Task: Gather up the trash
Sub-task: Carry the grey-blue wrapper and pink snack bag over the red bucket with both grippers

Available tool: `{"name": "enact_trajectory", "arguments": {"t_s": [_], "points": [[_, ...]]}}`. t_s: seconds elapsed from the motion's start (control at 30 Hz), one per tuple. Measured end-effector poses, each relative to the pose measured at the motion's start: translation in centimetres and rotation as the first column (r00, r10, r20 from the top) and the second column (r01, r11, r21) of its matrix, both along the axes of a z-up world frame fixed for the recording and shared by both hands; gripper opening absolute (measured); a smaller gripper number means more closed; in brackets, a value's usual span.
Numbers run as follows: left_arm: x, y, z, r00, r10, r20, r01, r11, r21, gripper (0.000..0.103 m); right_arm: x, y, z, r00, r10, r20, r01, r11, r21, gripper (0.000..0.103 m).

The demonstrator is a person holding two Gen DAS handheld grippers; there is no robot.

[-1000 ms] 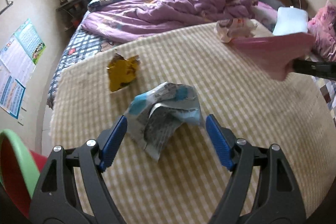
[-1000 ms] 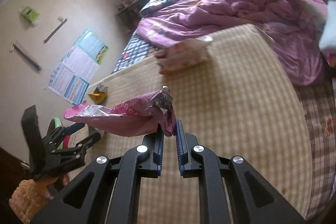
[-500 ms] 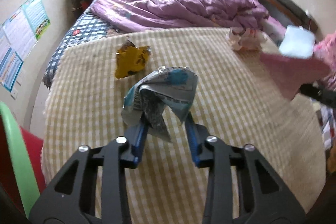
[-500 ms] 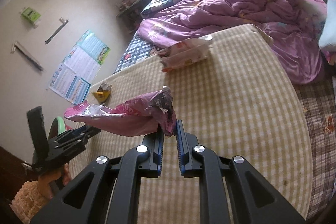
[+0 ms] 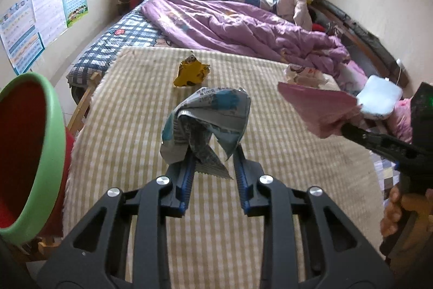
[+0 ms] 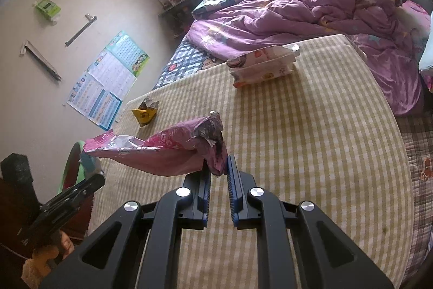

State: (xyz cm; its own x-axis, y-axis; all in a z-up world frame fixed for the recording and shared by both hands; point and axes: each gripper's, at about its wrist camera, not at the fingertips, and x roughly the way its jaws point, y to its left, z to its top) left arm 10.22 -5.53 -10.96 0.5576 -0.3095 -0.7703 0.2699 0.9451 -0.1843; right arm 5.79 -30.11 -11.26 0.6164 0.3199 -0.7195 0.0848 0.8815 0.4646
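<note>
Clamped between the blue pads of the left tongs (image 5: 213,156) is a crumpled blue-and-silver wrapper (image 5: 207,117), on which the jaws have just been closing; it is held clear above the checked blanket (image 5: 135,126). The right tongs (image 6: 219,167) are shut on one end of a pink bag (image 6: 167,151), whose open mouth is stretched out to the left, off the bed. In the left wrist view the same bag is seen at the right edge, with part of a hand (image 5: 392,213) below it.

Two pieces are left lying on the blanket: a yellow wrapper (image 5: 190,72) near its far left edge, and a white printed packet (image 6: 263,65) at its far edge, just beside the purple quilt (image 6: 311,10). They are well apart from each other.

A green-rimmed bin (image 5: 46,153) with a red inside is seen at the left, beside the bed. A pale blue object (image 5: 379,99), possibly a pillow, is partly hidden behind the pink bag. Posters (image 6: 108,80) are fixed to the wall.
</note>
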Motion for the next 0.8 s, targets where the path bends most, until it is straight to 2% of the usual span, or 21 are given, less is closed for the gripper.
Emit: {"name": "enact_trajectory", "arguments": {"t_s": [0.43,0.8], "points": [[-2.6,3.0,2.4,0.994,0.083,0.065,-0.080,0.996,-0.047,0.027,0.0,1.8,0.9,0.999,0.012,0.032,-0.010,0.998,-0.061,0.013],[-3.8,6.9,3.9,0.977,0.161,0.137,-0.162,0.987,-0.004,0.027,0.0,5.3,2.3,0.996,0.057,0.070,-0.049,0.993,-0.106,0.013]]}}
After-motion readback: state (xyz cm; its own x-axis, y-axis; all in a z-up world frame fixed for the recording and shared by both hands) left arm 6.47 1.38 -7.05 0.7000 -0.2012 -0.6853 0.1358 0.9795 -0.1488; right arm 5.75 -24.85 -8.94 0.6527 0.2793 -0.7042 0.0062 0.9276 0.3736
